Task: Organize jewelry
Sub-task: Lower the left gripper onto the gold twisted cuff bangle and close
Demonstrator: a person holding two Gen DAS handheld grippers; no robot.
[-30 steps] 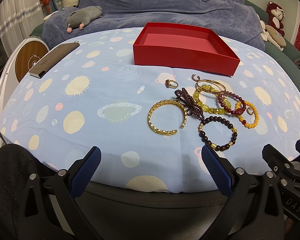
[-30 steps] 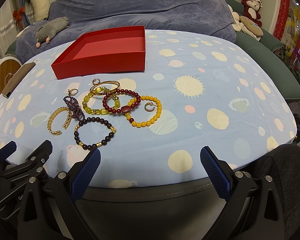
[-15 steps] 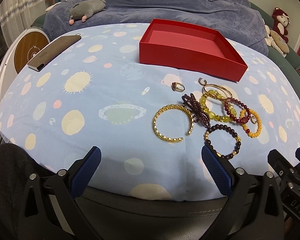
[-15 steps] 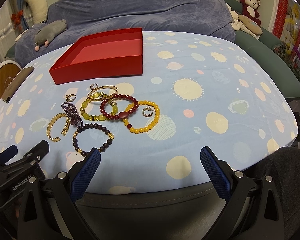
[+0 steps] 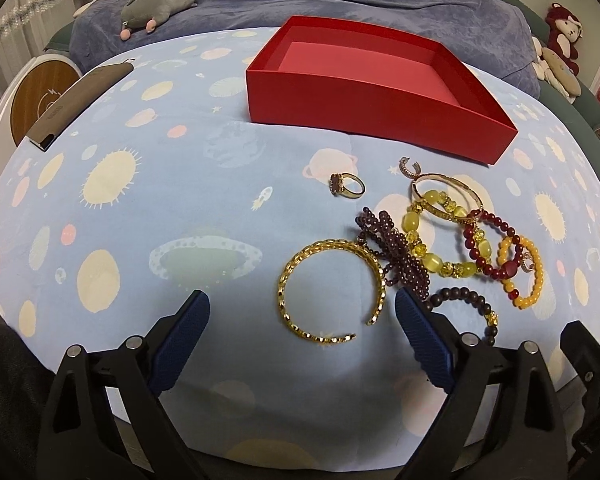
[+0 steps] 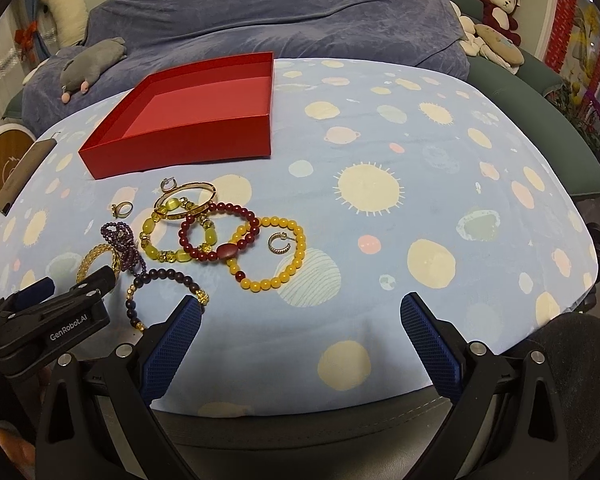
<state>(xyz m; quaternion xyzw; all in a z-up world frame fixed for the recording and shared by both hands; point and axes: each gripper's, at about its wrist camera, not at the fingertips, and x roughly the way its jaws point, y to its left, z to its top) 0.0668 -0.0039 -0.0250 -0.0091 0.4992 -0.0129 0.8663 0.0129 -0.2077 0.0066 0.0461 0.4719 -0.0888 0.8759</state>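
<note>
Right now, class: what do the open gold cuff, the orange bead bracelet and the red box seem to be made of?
Gold cuff: likely polished metal; faceted links glint.
Orange bead bracelet: glossy round beads, perhaps resin, glass or stone; the look cannot settle which.
Red box: probably matte cardboard; thin flat walls, crisp folded corners, no shine.

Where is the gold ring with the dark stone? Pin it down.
The gold ring lies flat on the blue tablecloth, apart from the tangled pile, between the red box and the open gold cuff. In the right wrist view it sits at the pile's left edge.
</note>
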